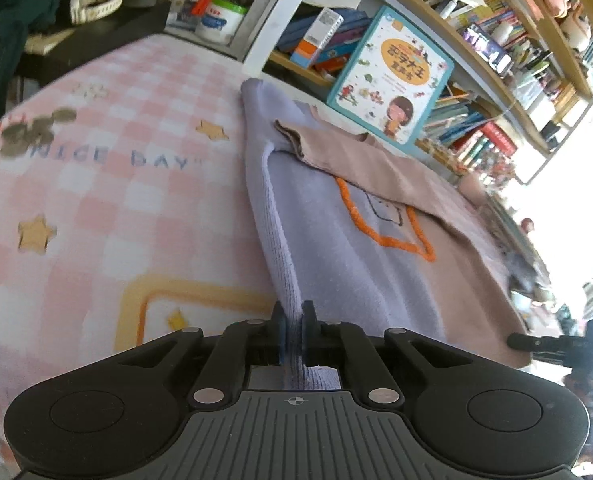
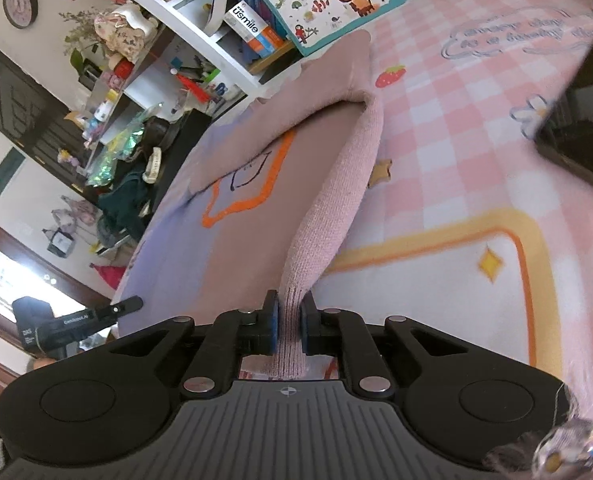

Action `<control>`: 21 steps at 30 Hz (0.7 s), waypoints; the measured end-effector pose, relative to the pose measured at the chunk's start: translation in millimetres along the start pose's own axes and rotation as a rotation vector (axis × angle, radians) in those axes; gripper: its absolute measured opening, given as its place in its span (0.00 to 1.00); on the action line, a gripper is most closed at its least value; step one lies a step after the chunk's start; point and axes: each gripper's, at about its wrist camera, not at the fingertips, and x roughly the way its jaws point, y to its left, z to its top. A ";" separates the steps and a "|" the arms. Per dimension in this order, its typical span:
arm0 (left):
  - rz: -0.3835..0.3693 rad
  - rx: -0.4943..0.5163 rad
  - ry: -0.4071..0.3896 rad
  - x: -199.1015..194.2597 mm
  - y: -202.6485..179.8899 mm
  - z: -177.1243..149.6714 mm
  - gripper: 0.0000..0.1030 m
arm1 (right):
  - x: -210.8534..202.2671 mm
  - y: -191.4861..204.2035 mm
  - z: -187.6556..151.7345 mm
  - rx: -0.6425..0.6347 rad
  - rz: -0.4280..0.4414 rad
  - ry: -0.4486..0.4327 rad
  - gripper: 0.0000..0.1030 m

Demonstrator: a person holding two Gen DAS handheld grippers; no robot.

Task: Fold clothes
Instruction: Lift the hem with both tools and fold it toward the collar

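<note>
A two-tone knit sweater, lilac (image 1: 336,248) on one side and dusty pink (image 2: 328,208) on the other with an orange outline on the chest, lies on a pink checked blanket. My left gripper (image 1: 294,320) is shut on the ribbed lilac hem edge. My right gripper (image 2: 288,316) is shut on the ribbed pink hem edge. The right gripper's finger shows at the right edge of the left wrist view (image 1: 536,342); the left gripper shows at the left of the right wrist view (image 2: 96,316). A pink sleeve is folded across the chest (image 1: 376,160).
The blanket (image 1: 96,200) covers the bed. A children's book (image 1: 392,76) leans against crowded bookshelves (image 1: 516,40) behind the sweater. A black desk with clutter (image 1: 96,12) stands at the far left. A dark object (image 2: 576,120) lies at the right of the right wrist view.
</note>
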 end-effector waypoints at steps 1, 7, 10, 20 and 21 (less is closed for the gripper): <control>-0.010 -0.008 0.012 -4.2 -0.1 -4.1 0.05 | -4.9 1.5 -4.0 0.003 0.005 0.005 0.09; -0.079 -0.124 0.029 -26.4 8.6 -24.1 0.05 | -23.2 10.0 -22.9 0.043 0.084 0.046 0.09; -0.164 -0.196 -0.069 -32.3 11.4 -14.2 0.05 | -23.2 14.9 -7.3 0.047 0.145 -0.028 0.09; -0.408 -0.399 -0.473 -17.4 9.3 43.2 0.05 | -15.3 24.4 66.3 0.093 0.363 -0.361 0.09; -0.404 -0.421 -0.485 -11.6 10.4 49.6 0.05 | -11.0 20.8 74.9 0.127 0.369 -0.386 0.09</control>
